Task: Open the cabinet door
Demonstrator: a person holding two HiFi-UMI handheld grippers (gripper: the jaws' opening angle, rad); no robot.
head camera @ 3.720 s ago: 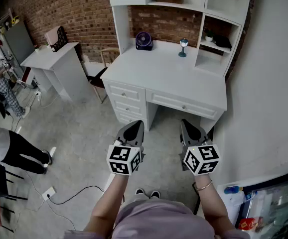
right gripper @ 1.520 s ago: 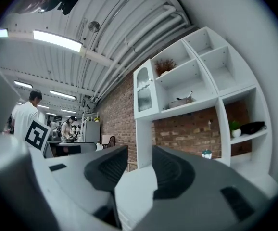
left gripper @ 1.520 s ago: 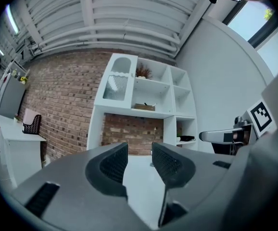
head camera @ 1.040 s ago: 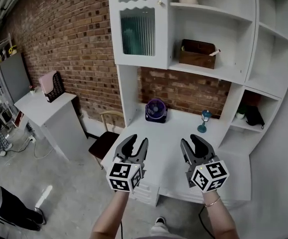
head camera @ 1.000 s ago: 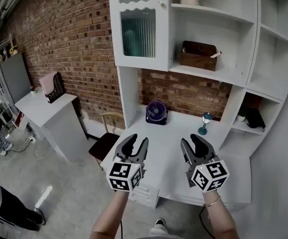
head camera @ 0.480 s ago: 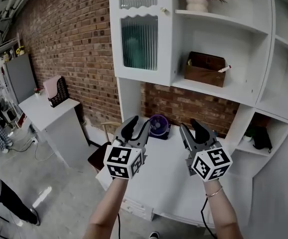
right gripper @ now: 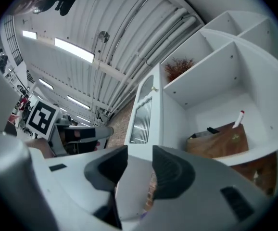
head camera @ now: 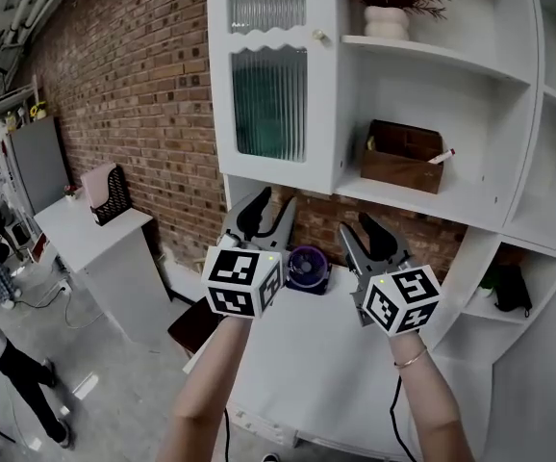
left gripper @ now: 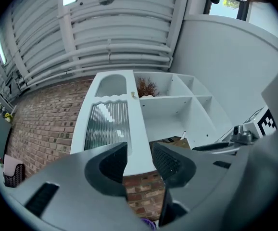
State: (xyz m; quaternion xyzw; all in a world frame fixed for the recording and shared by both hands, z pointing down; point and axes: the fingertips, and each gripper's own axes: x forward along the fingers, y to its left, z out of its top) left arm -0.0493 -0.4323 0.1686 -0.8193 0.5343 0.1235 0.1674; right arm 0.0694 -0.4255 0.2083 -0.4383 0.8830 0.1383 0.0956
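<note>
The white cabinet door point(head camera: 273, 75) with ribbed glass panes is closed at the upper left of the shelf unit, its small knob point(head camera: 320, 37) on the right edge. My left gripper point(head camera: 267, 212) is open just below the door's bottom edge, nothing between its fingers. My right gripper point(head camera: 365, 233) is open to the right, below the open shelf, also empty. In the left gripper view the door point(left gripper: 111, 124) shows above the open left gripper point(left gripper: 139, 159). The right gripper view shows the door point(right gripper: 145, 115) edge-on past the open right gripper point(right gripper: 140, 170).
A brown box point(head camera: 405, 156) sits on the open shelf; a potted plant point(head camera: 393, 6) stands above it. A purple fan point(head camera: 307, 268) rests on the white desk point(head camera: 307, 373). A side table point(head camera: 90, 224) and people are at the left, by the brick wall point(head camera: 134, 85).
Both grippers have risen from over the desk toward the cabinet door's lower edge, staying open. The view has tilted up, bringing the door closer.
</note>
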